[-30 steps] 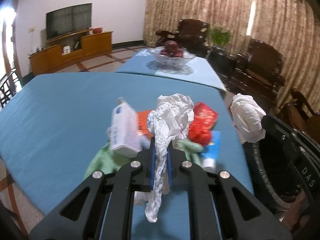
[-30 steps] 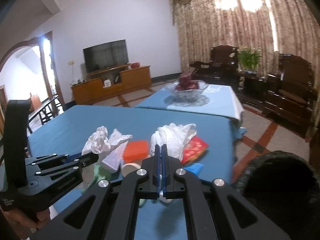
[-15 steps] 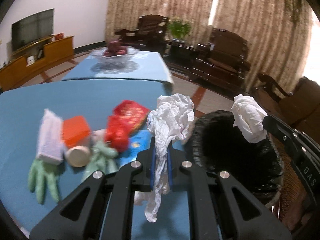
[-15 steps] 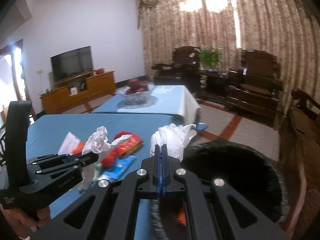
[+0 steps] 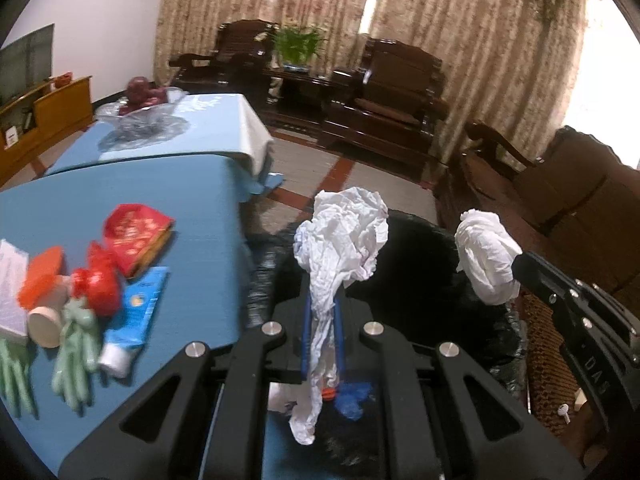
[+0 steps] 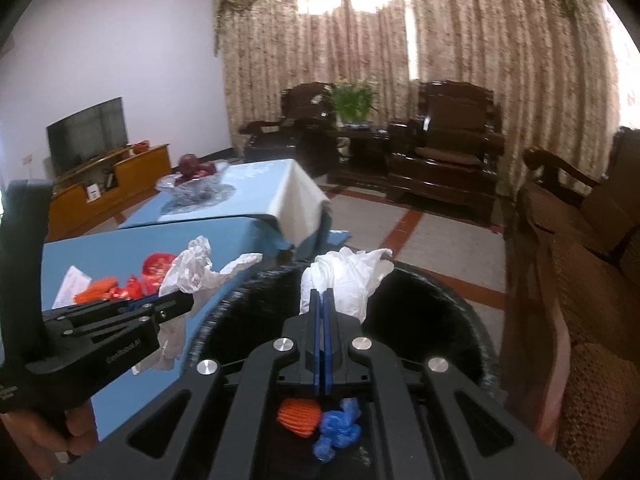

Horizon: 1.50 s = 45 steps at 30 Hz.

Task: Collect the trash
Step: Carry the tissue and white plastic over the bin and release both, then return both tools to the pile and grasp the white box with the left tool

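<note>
My left gripper (image 5: 322, 312) is shut on a crumpled white tissue (image 5: 340, 240) and holds it over the near rim of a black-lined trash bin (image 5: 420, 248). My right gripper (image 6: 322, 300) is shut on a second crumpled white tissue (image 6: 344, 280) above the bin's opening (image 6: 448, 304). Each gripper shows in the other's view: the right one (image 5: 516, 264) with its tissue (image 5: 486, 260), the left one (image 6: 188, 300) with its tissue (image 6: 192, 268). An orange scrap (image 6: 298, 416) and a blue wad (image 6: 336, 428) lie in the bin.
On the blue table (image 5: 200, 200) to the left lie a red packet (image 5: 134, 236), a red wrapper (image 5: 98, 284), an orange box (image 5: 42, 276), a blue tube (image 5: 132, 320), green gloves (image 5: 76, 356) and a white cup (image 5: 44, 326). Dark wooden armchairs (image 6: 452, 160) stand beyond.
Both grippers have swung right, away from the table, with their tissues still held. The bin has come under them and the table clutter has slid to the left.
</note>
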{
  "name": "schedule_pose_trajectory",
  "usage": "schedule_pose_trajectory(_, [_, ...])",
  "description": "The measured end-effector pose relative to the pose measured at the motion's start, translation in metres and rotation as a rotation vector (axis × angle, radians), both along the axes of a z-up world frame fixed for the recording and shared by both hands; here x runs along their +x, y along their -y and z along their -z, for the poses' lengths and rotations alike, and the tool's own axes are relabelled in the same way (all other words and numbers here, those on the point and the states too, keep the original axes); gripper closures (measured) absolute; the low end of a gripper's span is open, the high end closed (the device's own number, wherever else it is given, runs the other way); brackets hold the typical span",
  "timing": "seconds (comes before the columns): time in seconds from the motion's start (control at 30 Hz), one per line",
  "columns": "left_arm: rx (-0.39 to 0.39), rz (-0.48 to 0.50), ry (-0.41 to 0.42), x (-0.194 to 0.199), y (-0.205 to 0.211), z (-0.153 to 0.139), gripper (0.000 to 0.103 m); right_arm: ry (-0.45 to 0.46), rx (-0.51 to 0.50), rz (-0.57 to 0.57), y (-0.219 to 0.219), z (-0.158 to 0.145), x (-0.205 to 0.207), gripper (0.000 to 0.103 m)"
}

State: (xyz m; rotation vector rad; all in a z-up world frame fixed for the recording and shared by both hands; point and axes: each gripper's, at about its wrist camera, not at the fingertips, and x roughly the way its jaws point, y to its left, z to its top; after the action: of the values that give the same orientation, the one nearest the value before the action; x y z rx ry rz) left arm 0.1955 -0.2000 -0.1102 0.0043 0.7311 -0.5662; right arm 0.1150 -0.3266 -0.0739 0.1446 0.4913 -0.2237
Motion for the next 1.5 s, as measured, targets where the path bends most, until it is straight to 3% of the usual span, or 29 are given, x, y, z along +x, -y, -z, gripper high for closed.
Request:
schedule_pose_trajectory(0.33, [0.008, 0.090, -0.027, 0.007, 0.045, 0.018, 0.091, -0.027, 0.006, 0.089, 0.034, 0.015, -0.010, 0.101])
schedule_pose_trajectory(0.37, [0.008, 0.089, -0.030, 0.007, 0.047, 0.019, 0.086, -0.029, 0.007, 0.095, 0.035, 0.017, -0.011, 0.101])
schedule_pose_trajectory(0.4, [0.009, 0.091, -0.033, 0.008, 0.048, 0.020, 0.072, -0.033, 0.011, 0.100, 0.037, 0.018, -0.011, 0.101])
schedule_pose_trajectory(0.47, [0.012, 0.082, -0.031, 0.007, 0.048, 0.021, 0.056, -0.039, 0.021, 0.115, 0.040, 0.021, -0.011, 0.098])
schedule_pose_trajectory(0.5, [0.012, 0.080, -0.027, 0.006, 0.047, 0.020, 0.054, -0.036, 0.023, 0.120, 0.042, 0.021, -0.013, 0.097])
schedule_pose_trajectory(0.53, [0.015, 0.081, -0.021, 0.005, 0.045, 0.019, 0.053, -0.038, 0.025, 0.125, 0.043, 0.022, -0.014, 0.091])
schedule_pose_trajectory(0.57, [0.015, 0.081, -0.016, 0.005, 0.043, 0.018, 0.050, -0.039, 0.025, 0.128, 0.044, 0.023, -0.014, 0.078])
schedule_pose_trajectory(0.6, [0.014, 0.078, -0.014, 0.005, 0.041, 0.018, 0.042, -0.038, 0.023, 0.138, 0.044, 0.023, -0.014, 0.070])
schedule_pose_trajectory(0.67, [0.006, 0.064, -0.011, 0.006, 0.033, 0.017, 0.039, -0.026, 0.019, 0.160, 0.045, 0.022, -0.015, 0.035])
schedule_pose_trajectory(0.77, [0.001, 0.042, -0.007, 0.007, 0.019, 0.013, 0.036, -0.001, 0.006, 0.194, 0.042, 0.018, -0.018, 0.015])
schedule_pose_trajectory(0.83, [0.005, 0.011, 0.008, 0.009, 0.006, 0.008, 0.035, 0.005, -0.011, 0.205, 0.038, 0.015, -0.017, 0.009])
schedule_pose_trajectory(1.03, [0.042, -0.101, 0.085, 0.007, -0.047, -0.009, 0.029, 0.017, 0.001, 0.158, 0.016, 0.009, -0.006, 0.006])
schedule_pose_trajectory(1.5, [0.154, -0.420, 0.146, 0.005, -0.209, -0.026, 0.028, 0.050, 0.019, -0.147, -0.121, 0.005, 0.055, 0.006])
